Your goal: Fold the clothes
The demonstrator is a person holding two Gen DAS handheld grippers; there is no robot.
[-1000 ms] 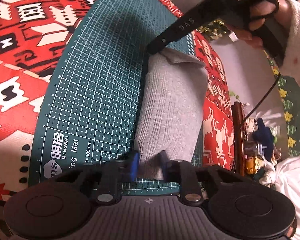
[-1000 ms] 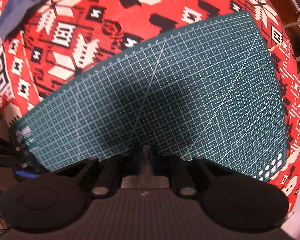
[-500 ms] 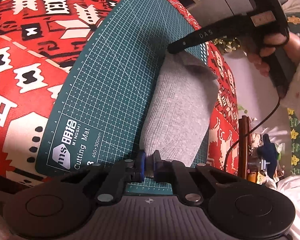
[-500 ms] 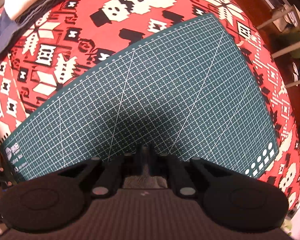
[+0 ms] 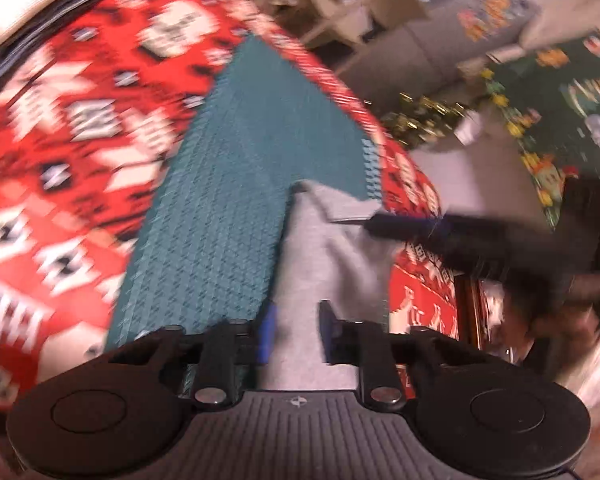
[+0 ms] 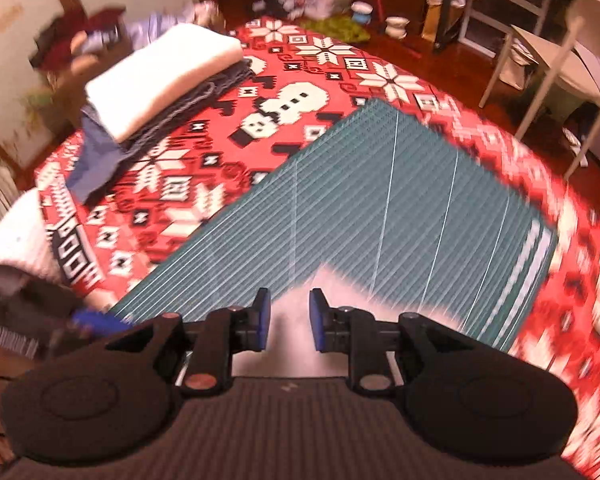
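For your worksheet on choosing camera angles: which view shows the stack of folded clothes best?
The right wrist view: the stack of folded clothes lies whole on the red patterned cloth, a cream piece on top of darker ones. The left wrist view shows only a blurred cream edge at its upper left corner.

Cluttered room under warm light — dark wood floor

At upper right of the right wrist view stands a pale chair [image 6: 556,60] by a metal shelf frame [image 6: 496,4]; two small pots [image 6: 396,24] sit on the wood floor [image 6: 452,76] at top centre — a cream wall [image 6: 16,48] fills the upper left.
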